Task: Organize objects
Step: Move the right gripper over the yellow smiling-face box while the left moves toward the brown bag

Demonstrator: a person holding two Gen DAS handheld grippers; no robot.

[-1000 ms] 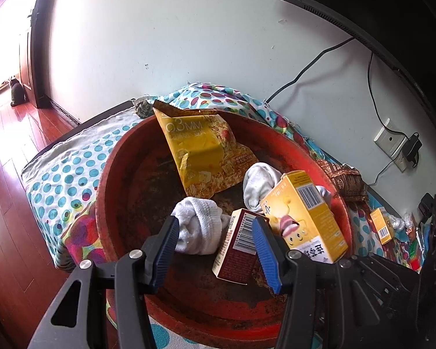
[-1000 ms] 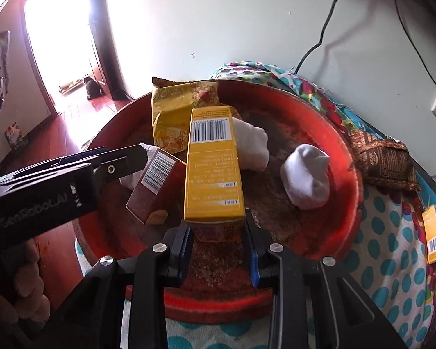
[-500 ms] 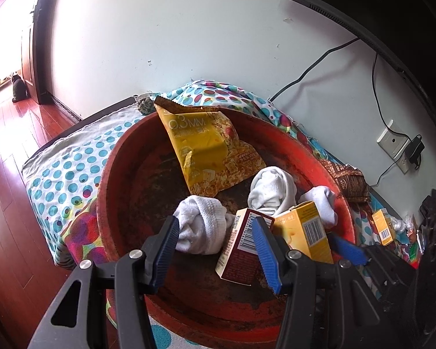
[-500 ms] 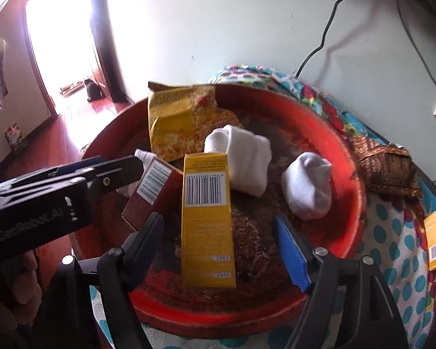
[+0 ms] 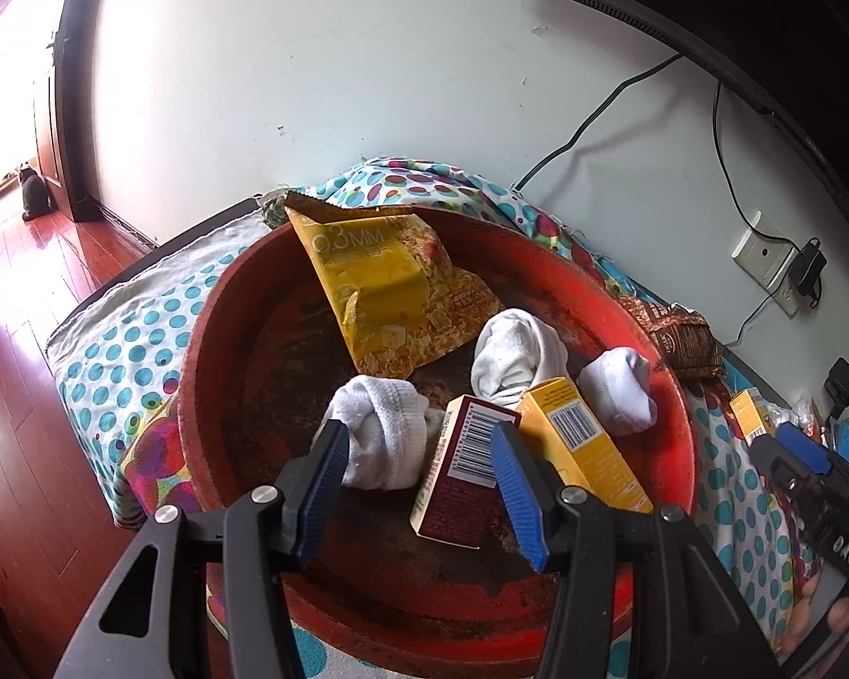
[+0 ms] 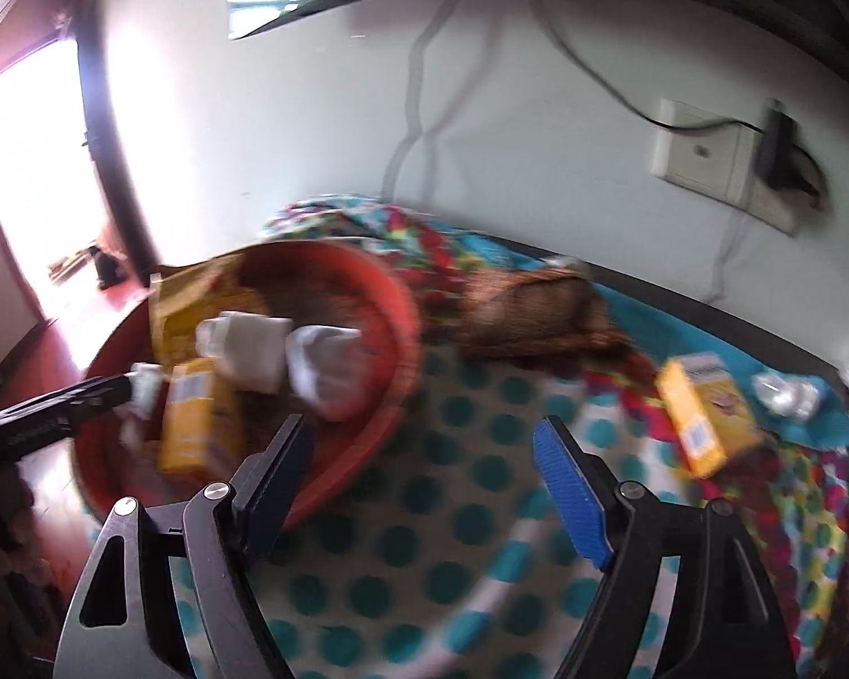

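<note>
Two grippers hold wide jaws: left gripper low centre above the round red plastic basin, right gripper over the polka-dot cloth.

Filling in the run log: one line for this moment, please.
left gripper: open over basin | right gripper: open, empty, over cloth | yellow box: in basin

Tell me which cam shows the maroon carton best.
Left wrist: the maroon carton is sharp, barcode up, in the red basin. In the blurred right wrist view, I can't pick it out.
</note>
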